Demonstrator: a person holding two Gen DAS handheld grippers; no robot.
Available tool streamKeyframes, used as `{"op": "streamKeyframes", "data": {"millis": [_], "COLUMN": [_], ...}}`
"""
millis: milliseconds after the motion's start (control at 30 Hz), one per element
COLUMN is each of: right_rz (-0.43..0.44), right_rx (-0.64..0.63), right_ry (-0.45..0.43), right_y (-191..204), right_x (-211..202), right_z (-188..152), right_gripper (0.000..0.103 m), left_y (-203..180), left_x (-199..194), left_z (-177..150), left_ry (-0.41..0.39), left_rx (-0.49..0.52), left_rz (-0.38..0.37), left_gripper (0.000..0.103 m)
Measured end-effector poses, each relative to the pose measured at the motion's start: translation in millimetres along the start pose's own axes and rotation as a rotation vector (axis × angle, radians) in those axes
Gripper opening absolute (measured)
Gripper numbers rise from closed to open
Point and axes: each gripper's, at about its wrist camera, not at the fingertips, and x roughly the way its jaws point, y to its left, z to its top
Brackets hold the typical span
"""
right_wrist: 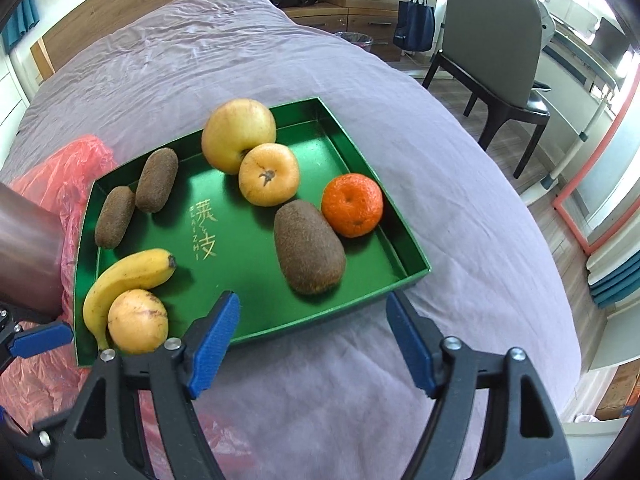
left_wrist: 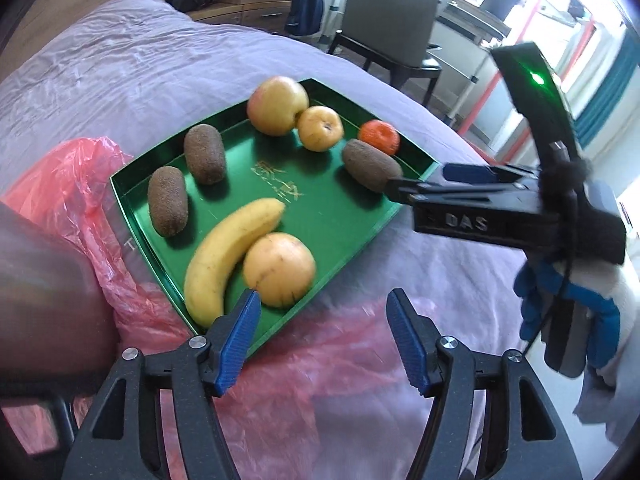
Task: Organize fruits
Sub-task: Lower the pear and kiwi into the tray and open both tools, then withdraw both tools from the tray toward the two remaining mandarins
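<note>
Right wrist view: you're hovering both grippers, right gripper (right_wrist: 312,336) and left gripper (left_wrist: 322,334), jaws apart and empty, over the tray (right_wrist: 360,276); keep clear of the fruit.

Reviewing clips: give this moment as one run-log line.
left tool: open, empty | right tool: open, empty | green tray: eight fruits inside | red bag: beside tray

Glossy green tray (right_wrist: 404,256), crinkled plastic bag (left_wrist: 80,184)
</note>
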Motion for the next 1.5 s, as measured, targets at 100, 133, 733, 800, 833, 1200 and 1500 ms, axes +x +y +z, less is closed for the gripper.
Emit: {"op": "streamKeyframes", "data": {"millis": [100, 133, 733, 800, 833, 1200, 1500], "right_rz": [0.016, 0.019, 0.096, 0.098, 0.101, 0.263, 0.467], "right_rx": [-0.024, -0.035, -0.156, -0.182, -0.196, -0.547, -0.757], "right_ry": [0.015, 0.019, 0.136, 0.148, 0.155, 0.228, 0.280], "right_y": [9, 13, 90, 99, 104, 222, 336], "right_x": [-6, -7, -36, -41, -43, -74, -84], "right_z": [-7, -10, -84, -94, -99, -158, -191], "right_gripper": [0.093, 0.093, 0.094, 0.094, 0.094, 0.094, 0.094], "left_y": [-12, -15, 40, 52, 55, 128, 189], "left_x": [-8, -10, -81, -88, -90, -127, -160], "left_z": [-17, -23, -135, -149, -154, -212, -259], "left_ry": [0.022, 0.029, 0.092, 0.105, 0.110, 0.120, 0.138], "left_rx": [0.047, 0.061, -0.003, -0.023, -0.029, -0.211, -0.403], "left_rz": [-0.029, -0.033, 0.056, 0.088, 0.099, 0.259, 0.341], "left_gripper": [0.061, 0.061, 0.062, 0.063, 0.064, 0.073, 0.073]}}
